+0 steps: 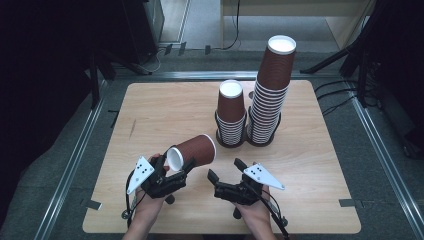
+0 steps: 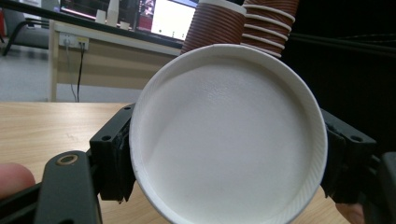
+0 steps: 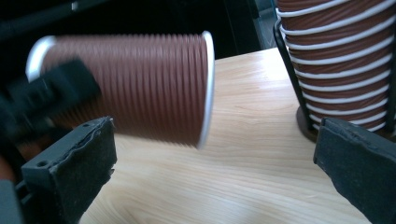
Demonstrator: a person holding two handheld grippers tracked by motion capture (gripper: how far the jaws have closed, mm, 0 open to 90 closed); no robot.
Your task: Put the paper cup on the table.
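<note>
Near the desk's [image 1: 150, 115] front edge, the left tool [image 1: 172, 170] clamps a brown paper cup [image 1: 192, 150] lying sideways, mouth toward both stacks [image 1: 265, 100]; the right tool [image 1: 225, 175] waits released just beside it.

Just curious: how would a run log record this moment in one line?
left gripper: shut on cup, sideways | right gripper: open | two cup stacks: upright
</note>
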